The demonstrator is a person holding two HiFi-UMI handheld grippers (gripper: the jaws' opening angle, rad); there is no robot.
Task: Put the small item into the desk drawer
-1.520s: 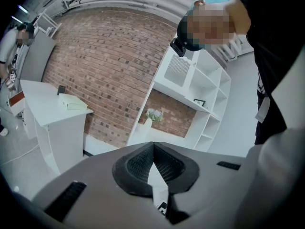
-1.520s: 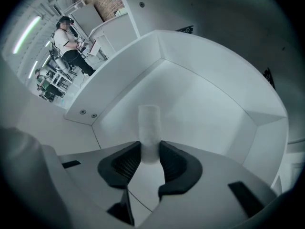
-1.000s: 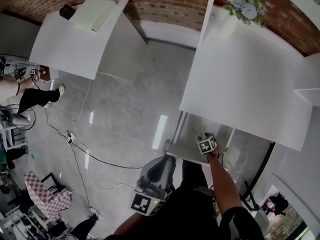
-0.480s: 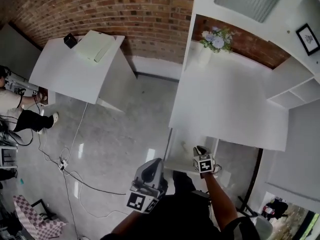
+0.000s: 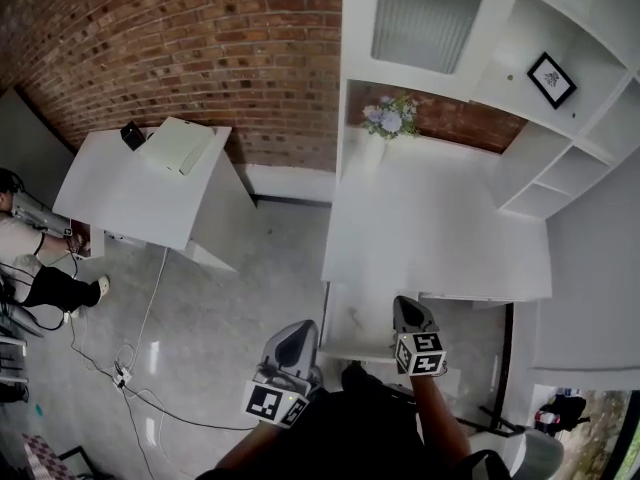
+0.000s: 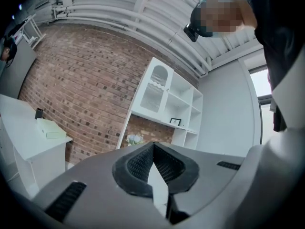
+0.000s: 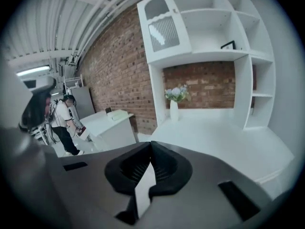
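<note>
White desk point(image 5: 440, 230) on the right carries a vase of flowers point(image 5: 385, 120) at its far left corner, the white table point(image 5: 120, 198) at left bears a pale green folder point(image 5: 178, 145) beside a small black box point(image 5: 131, 134), and cables point(image 5: 146, 313) trail across the grey floor point(image 5: 250, 278).

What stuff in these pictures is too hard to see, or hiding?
- The small item: in no view. The left gripper and right gripper are shut on nothing.
- The drawer, inside: head view, partly behind both grippers, washed-out white.
- The framed picture: every view, too small.
- The black thing on the side desk: head view, too small.
- The person: head view, cut by the left edge.
</note>
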